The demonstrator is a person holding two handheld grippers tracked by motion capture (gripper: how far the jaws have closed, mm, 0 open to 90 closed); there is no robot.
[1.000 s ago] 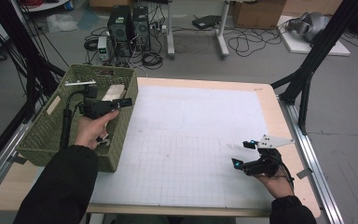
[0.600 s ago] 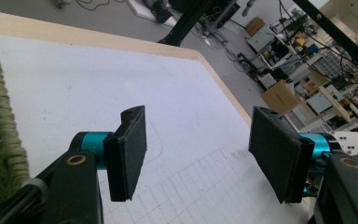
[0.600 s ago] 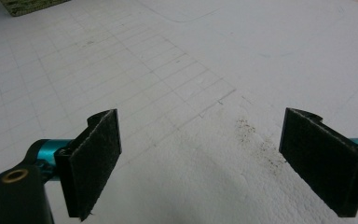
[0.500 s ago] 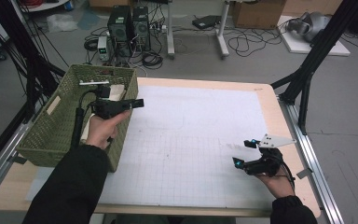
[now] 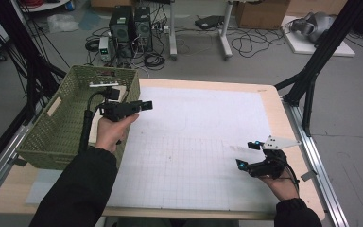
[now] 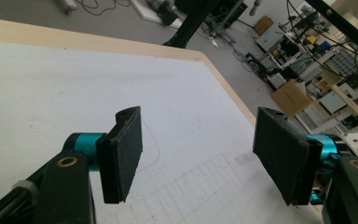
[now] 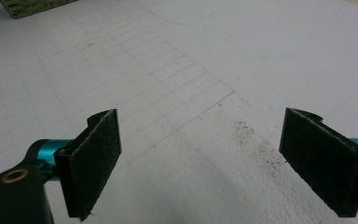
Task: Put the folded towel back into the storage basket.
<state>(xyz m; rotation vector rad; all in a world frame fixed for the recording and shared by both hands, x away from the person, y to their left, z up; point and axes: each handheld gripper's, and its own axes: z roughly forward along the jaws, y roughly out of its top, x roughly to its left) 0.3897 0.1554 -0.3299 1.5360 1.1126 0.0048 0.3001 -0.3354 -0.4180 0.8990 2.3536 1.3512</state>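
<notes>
A person stands at a table covered by one white gridded mat (image 5: 203, 142), holding two grippers. The left gripper (image 5: 144, 105) hovers just past the right rim of the one green woven basket (image 5: 52, 137) at the table's far left; its jaws have just been opening and now stand wide with nothing between them, pointing out over the bare mat. Inside the basket lie at least two things: a pale flat block (image 5: 118, 91) and a thin white strip (image 5: 103, 84) beyond it. The right gripper (image 5: 247, 154) rests low at the near right of the mat, its jaws wide and empty. To my eye, the left hand seems finished at the basket, with nothing in its jaws. The next move likely calls for a fresh target, though the mat bears none
</notes>
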